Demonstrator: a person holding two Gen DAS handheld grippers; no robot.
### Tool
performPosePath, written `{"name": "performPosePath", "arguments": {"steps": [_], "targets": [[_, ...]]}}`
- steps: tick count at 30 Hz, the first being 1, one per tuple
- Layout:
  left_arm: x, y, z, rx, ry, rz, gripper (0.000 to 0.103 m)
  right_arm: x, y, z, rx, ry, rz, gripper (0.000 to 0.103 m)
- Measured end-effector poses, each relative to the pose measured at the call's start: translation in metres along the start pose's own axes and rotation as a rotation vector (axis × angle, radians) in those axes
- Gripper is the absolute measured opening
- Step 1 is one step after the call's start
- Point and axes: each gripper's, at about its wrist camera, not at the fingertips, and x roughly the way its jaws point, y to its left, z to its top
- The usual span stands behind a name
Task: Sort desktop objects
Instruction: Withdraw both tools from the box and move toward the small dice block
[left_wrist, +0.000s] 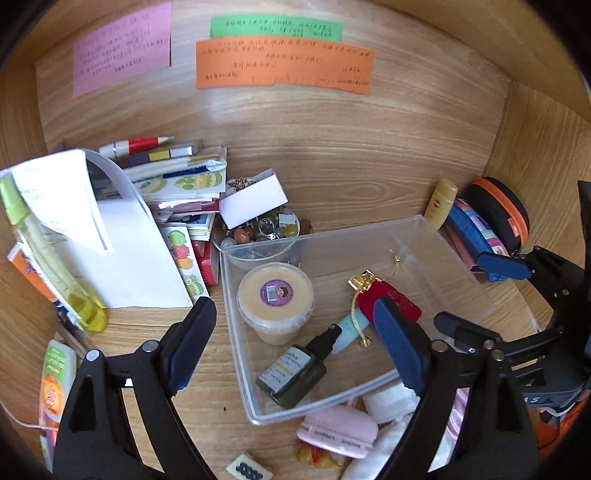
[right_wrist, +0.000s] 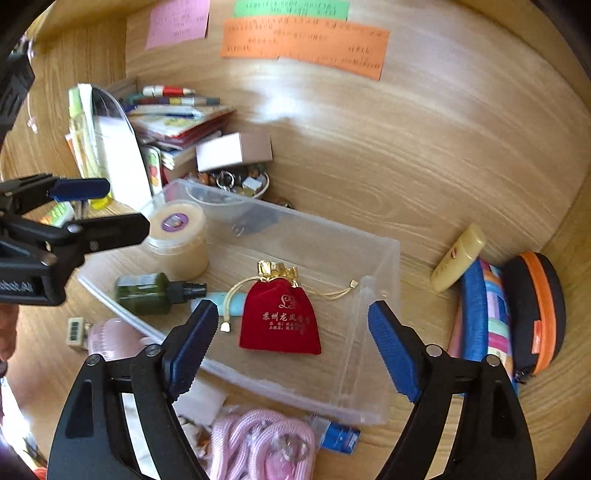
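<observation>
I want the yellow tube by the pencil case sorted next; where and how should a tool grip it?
Probably the middle of the yellow tube, across its narrow width, coming from above on its open left side. It lies tilted against the striped pencil case, which blocks the right.

Glossy wood-grain desk (right_wrist: 424, 177), clear smooth plastic box (right_wrist: 376, 266), red velvety cloth pouch (right_wrist: 280, 317) with shiny gold trim, dark green glossy bottle (right_wrist: 144, 293), matt coloured paper notes (left_wrist: 284, 68), pink braided cord (right_wrist: 255, 439)
</observation>
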Motion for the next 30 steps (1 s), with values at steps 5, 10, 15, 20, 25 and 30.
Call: {"name": "performPosePath", "arguments": {"steps": [5, 10, 15, 20, 25, 30], "targets": [[-0.029, -0.002, -0.005, 0.010, -0.038, 0.013, 0.095, -0.027, 0.003, -0.004, 0.024, -0.045, 0.004, 0.084], [-0.057, 0.001, -0.014, -0.001, -0.067, 0.026, 0.098, -0.053, 0.002, -0.007, 0.049, -0.083, 0.000, 0.085], [-0.077, 0.007, -0.029, -0.007, -0.083, 0.053, 0.098, -0.078, 0.002, -0.019, 0.060, -0.117, -0.013, 0.087], [-0.090, 0.017, -0.046, -0.027, -0.085, 0.076, 0.099, -0.095, 0.000, -0.032, 0.078, -0.133, -0.032, 0.088], [-0.091, 0.031, -0.065, -0.050, -0.060, 0.095, 0.099, -0.108, -0.007, -0.049, 0.105, -0.149, -0.051, 0.094], [-0.083, 0.044, -0.085, -0.087, -0.014, 0.100, 0.099, -0.109, -0.015, -0.068, 0.147, -0.137, -0.064, 0.095]]}}
